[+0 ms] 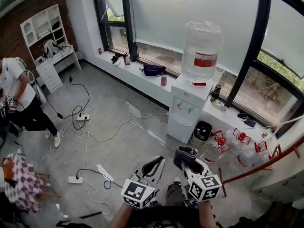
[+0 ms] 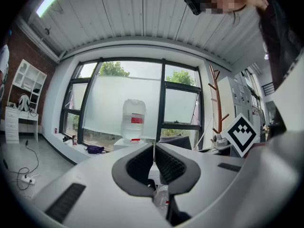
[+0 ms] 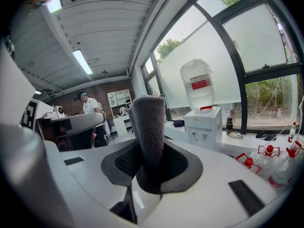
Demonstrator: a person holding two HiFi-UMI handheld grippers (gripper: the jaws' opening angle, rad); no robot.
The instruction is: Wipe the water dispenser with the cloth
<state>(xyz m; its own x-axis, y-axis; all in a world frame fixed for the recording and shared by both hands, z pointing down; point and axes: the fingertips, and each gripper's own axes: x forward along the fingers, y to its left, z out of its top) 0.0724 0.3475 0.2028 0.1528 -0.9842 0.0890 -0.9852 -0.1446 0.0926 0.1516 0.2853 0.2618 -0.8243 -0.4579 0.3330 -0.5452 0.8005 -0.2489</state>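
The white water dispenser [image 1: 186, 112] stands against the window wall with a large clear bottle [image 1: 201, 50] on top. It is about a metre ahead of both grippers. My right gripper [image 1: 189, 161] is shut on a folded grey cloth [image 1: 183, 151], which sticks up between the jaws in the right gripper view as the cloth [image 3: 149, 129]. There the dispenser [image 3: 203, 126] is to the right of the cloth. My left gripper [image 1: 153, 167] is shut with nothing in it. In the left gripper view the bottle [image 2: 132, 119] shows just above the left gripper [image 2: 154, 161].
Spare water bottles with red handles [image 1: 238, 145] and a black bin [image 1: 203, 131] sit right of the dispenser. A brown coat rack [image 1: 266, 160] leans at right. Cables and power strips [image 1: 80, 118] trail over the floor at left, where a person [image 1: 16, 99] stands.
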